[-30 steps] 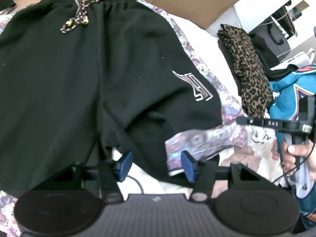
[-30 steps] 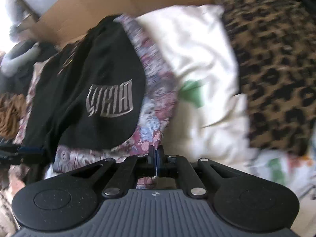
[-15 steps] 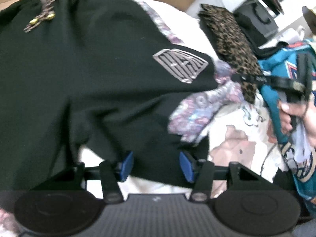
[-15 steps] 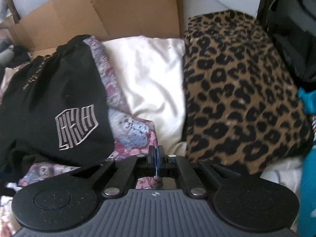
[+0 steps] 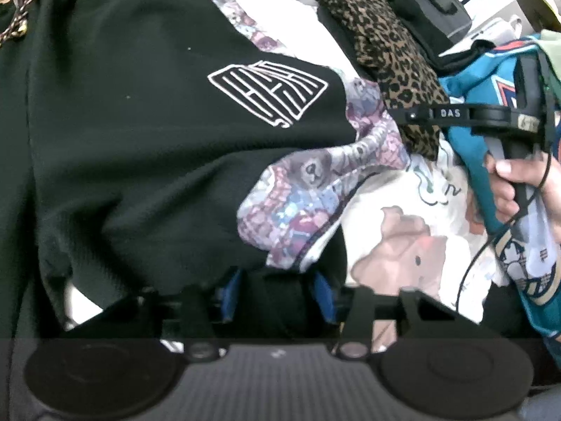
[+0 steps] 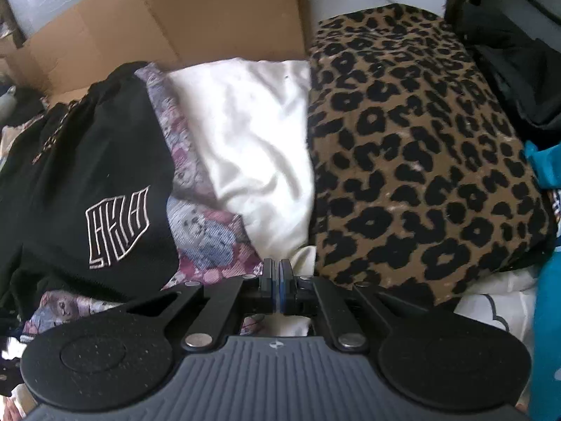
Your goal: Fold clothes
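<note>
Over heaped clothes (image 5: 403, 238), left gripper (image 5: 277, 294) downtilted.

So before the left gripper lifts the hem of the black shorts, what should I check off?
1. Left gripper closing onto the shorts hem, cloth between its jaws: ok.
2. Pads fully pinching: cannot tell.
3. Only shorts caught, not the floral cloth beside it: cannot tell.
4. Right gripper shut, holding nothing: ok.
5. Right gripper clear of the shorts: ok.
6. Shorts lying flat: not ok, hem rumpled.
</note>
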The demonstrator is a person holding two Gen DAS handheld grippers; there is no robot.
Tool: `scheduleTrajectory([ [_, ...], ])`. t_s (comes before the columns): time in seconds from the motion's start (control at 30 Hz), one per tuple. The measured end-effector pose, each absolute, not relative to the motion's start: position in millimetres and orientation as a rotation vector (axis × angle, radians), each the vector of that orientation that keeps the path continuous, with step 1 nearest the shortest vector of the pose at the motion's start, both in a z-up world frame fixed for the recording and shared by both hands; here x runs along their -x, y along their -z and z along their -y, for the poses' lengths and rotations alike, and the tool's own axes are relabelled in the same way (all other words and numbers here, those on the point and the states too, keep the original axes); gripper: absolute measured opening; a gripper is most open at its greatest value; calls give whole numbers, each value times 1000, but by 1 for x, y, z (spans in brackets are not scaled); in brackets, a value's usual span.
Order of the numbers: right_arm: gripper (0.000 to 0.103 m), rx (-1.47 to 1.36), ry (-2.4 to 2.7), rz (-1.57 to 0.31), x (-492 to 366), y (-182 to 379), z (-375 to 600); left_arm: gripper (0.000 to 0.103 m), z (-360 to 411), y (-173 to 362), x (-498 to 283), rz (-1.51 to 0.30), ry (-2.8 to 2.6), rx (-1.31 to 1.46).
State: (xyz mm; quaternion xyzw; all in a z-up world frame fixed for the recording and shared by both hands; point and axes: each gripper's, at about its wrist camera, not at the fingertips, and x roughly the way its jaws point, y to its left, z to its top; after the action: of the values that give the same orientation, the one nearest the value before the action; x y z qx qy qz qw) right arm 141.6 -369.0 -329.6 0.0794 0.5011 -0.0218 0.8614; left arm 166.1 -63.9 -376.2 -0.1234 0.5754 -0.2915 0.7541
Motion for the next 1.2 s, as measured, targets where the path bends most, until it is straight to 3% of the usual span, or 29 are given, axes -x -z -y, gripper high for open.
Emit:
scheduleTrajectory([
  [0.03, 0, -169, 40, -1055, -142, 331, 368, 8, 62, 376, -166, -1275, 640, 289],
  [0.07, 0, -176, 36, -1056, -142, 331, 367, 2, 61, 375, -167, -1295, 644, 309],
  [0.37, 0, -198, 2, -1028, -142, 324, 355, 1, 33, 336, -137, -1287, 635, 289],
  [0.77, 6, -226, 45, -1039, -143, 325, 359, 1, 22, 328, -109, -1334, 751, 238],
  [0.87, 9, -220, 46, -1051, -145, 328, 359, 5, 19, 333, -106, -1378, 782, 235],
  [0.97, 21, -208, 47, -1060, -145, 331, 358, 21, 5, 336, -106, -1379, 746, 275],
  [1.1, 22, -207, 45, -1070, -143, 335, 360, 34, -18, 340, -117, -1350, 643, 384],
  [1.2, 22, -203, 42, -1076, -142, 337, 360, 35, -21, 354, -127, -1354, 573, 445],
])
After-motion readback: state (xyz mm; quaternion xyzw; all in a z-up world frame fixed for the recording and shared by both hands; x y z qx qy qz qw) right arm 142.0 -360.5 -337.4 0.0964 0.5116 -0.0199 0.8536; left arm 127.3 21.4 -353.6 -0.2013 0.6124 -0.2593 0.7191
